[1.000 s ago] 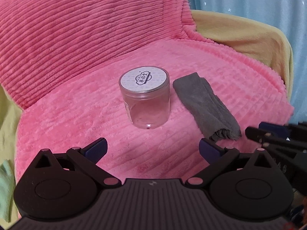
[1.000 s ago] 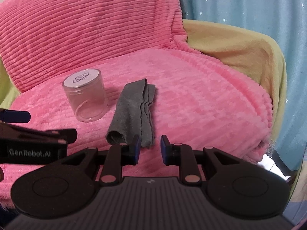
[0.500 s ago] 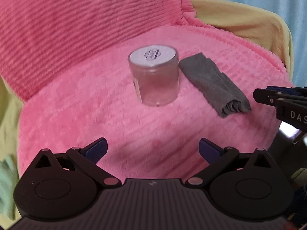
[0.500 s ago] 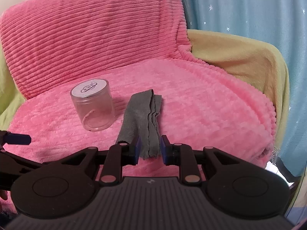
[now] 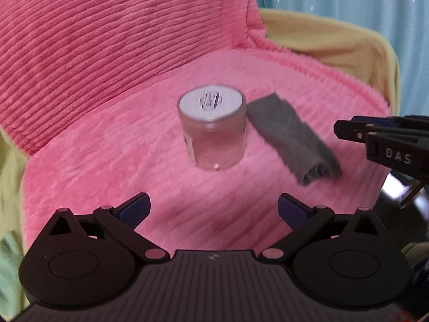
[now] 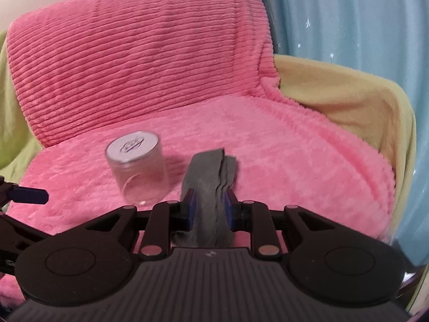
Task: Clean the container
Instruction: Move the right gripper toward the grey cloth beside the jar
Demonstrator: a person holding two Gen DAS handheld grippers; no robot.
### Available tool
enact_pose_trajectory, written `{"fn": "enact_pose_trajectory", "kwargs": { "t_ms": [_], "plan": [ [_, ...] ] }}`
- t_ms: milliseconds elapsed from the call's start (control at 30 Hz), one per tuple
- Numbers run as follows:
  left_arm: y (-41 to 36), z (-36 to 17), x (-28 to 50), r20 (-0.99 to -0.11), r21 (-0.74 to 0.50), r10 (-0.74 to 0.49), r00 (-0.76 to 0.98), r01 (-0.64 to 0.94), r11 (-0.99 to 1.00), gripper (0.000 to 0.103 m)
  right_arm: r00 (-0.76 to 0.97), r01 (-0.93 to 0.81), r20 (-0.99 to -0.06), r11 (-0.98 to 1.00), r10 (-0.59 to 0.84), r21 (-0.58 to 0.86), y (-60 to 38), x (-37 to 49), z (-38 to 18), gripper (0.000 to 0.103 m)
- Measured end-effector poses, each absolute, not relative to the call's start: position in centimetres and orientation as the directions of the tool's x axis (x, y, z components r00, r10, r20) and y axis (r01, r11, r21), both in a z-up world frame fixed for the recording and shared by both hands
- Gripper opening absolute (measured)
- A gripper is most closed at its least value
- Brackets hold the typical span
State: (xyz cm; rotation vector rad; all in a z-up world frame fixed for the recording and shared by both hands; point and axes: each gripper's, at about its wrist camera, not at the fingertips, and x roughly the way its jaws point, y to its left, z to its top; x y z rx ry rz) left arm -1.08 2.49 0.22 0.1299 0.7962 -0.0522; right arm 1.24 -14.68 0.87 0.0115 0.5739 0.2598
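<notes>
Since a second ago the right claw (image 6: pixel 208 209) has advanced to straddle the folded grey cloth (image 6: pixel 211 179), pads partly closed. Left claw (image 5: pixel 213 209), spread wide, faces the lidded clear jar (image 5: pixel 213 131) upright on the pink blanket (image 5: pixel 107 161). Grip the cloth's full thickness.

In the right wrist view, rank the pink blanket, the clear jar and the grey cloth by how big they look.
1. pink blanket, by far the largest.
2 and 3. grey cloth and clear jar look similar; the cloth is nearer and partly hidden between the jaws, so I won't rank them.
</notes>
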Motion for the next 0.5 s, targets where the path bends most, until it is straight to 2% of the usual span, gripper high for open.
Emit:
{"fn": "enact_pose_trajectory", "kwargs": {
  "t_ms": [233,500],
  "plan": [
    [2.5,0.9,1.1,-0.719,0.114,0.000,0.695,0.118,0.986,0.102,0.739,-0.282,-0.601,0.950,0.305,0.136,-15.5,3.9,1.7,0.019],
    [2.8,0.7,4.5,-0.709,0.120,-0.034,0.705,0.168,0.978,0.102,0.703,-0.323,-0.639,0.941,0.312,0.104,-14.8,7.9,2.7,0.019]
  ]
}}
